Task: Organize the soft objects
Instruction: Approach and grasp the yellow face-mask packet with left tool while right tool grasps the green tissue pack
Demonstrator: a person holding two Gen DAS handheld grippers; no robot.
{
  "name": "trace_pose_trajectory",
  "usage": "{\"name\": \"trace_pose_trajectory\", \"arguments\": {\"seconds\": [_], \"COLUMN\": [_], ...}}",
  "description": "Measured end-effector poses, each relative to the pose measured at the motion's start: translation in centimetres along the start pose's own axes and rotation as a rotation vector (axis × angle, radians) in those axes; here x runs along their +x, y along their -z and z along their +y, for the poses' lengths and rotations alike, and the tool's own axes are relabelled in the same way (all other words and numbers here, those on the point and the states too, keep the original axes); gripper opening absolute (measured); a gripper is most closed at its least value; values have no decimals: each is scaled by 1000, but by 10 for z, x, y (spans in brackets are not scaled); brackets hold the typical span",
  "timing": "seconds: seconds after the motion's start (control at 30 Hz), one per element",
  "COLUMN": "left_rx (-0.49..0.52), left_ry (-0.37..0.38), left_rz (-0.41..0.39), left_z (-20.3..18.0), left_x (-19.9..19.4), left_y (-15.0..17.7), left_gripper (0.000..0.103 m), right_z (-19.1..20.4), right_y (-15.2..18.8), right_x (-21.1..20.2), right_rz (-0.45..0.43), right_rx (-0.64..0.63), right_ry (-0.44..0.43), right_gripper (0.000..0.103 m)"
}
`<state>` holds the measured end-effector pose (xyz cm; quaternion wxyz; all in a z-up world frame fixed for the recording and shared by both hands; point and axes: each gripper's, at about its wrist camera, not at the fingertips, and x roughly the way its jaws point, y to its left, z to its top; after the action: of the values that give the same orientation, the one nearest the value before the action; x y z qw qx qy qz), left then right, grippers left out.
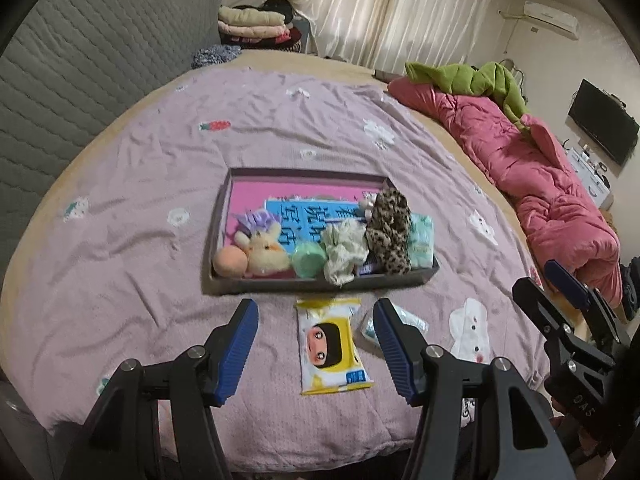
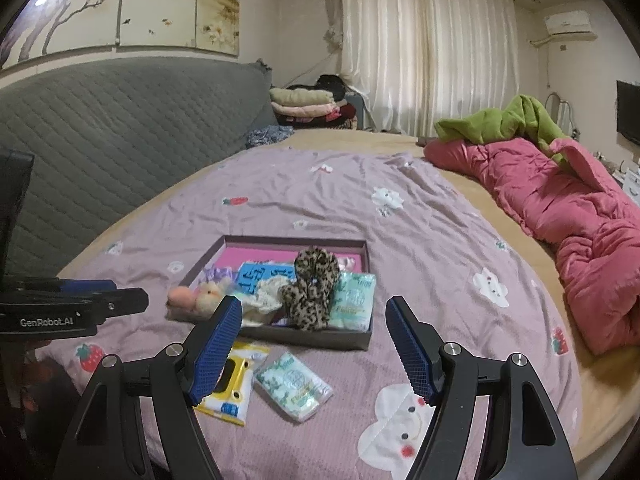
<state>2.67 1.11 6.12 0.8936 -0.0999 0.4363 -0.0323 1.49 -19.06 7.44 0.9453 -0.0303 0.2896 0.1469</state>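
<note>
Left gripper (image 1: pixel 316 344) and right gripper (image 2: pixel 314 346) side by side, tilted downward, fingers spread, empty.

On a lilac bedspread (image 1: pixel 160 184) printed with small cartoon figures, a shallow dark rectangular tray (image 1: pixel 320 282) holds a row of soft things: a peach plush ball (image 1: pixel 229 261), a cream plush animal (image 1: pixel 265 251), a mint-green roll (image 1: pixel 308 259), a pale crumpled cloth (image 1: pixel 342 252) and a leopard-print fabric piece (image 1: pixel 390 232). Just in front of the tray lies a yellow-and-white tissue pack with a cartoon face (image 1: pixel 331 346), between the spread blue-padded fingers of the left gripper (image 1: pixel 316 348), which touch nothing. The right gripper (image 1: pixel 560 300) shows at the right edge, its jaws apart.
</note>
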Motion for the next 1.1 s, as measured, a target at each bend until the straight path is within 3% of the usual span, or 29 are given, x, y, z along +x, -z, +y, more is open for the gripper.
{"name": "trace_pose_trajectory", "arguments": {"seconds": [0.63,1.1], "left_rx": [5,-22], "left_ry": [6,22], "left_rz": [100,234], "left_z": [-11,-6], "left_x": [28,66], "left_y": [27,50], "left_gripper": [59,59], "right_z": [3,2], "right_y": [26,49], "right_x": [17,42], "right_rz": [78,185], "right_rx": [-16,-30], "right_ry": [-16,-34], "right_gripper": [76,76]}}
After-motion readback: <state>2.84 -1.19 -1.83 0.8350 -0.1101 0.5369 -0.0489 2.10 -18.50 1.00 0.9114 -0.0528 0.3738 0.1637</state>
